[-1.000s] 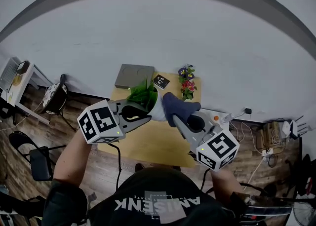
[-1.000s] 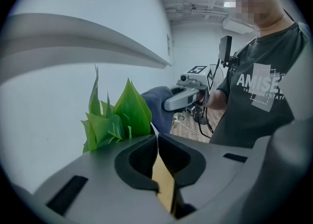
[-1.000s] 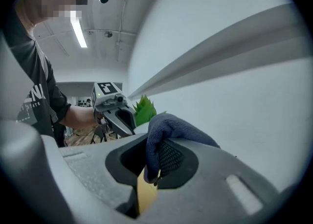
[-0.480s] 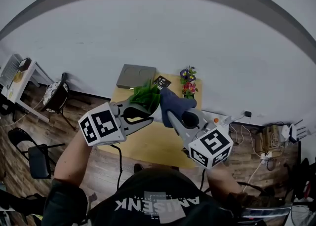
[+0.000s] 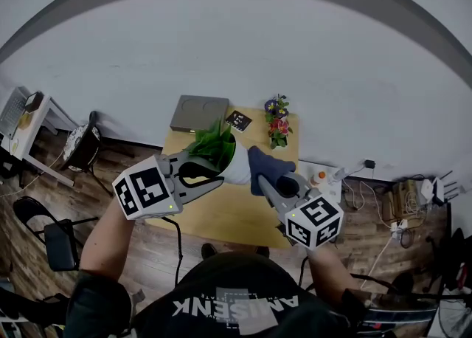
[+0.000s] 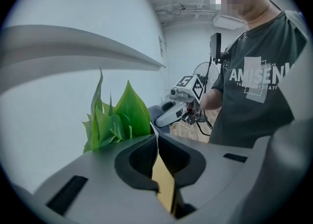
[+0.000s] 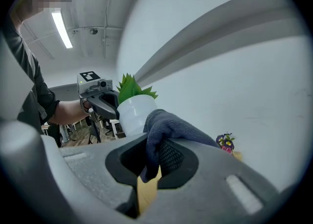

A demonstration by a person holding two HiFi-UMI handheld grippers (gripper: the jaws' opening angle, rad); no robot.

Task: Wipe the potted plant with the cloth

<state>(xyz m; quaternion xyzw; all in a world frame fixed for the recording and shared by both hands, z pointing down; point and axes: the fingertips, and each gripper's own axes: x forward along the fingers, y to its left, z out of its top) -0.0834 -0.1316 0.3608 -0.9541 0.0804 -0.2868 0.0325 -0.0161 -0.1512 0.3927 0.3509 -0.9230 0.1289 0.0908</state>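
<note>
Potted plant [image 5: 220, 149], tilted over the worktop [image 5: 221, 215], its thin, likely slippery and breakable rim pinched by the left hand-held gripper [image 5: 214, 174], while the right hand-held gripper [image 5: 262, 181] clamped the soft, limp cloth [image 5: 268, 166] just beside the pot.

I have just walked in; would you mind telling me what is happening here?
A person is cleaning a potted plant with a hand-held tool in each hand. The left tool is shut on the rim of its white pot and seems to hold it up over the wooden table. The right tool is shut on a dark blue cloth, which is bunched against the side of the pot. The wiping looks to be under way, on the pot rather than on the leaves.
</note>
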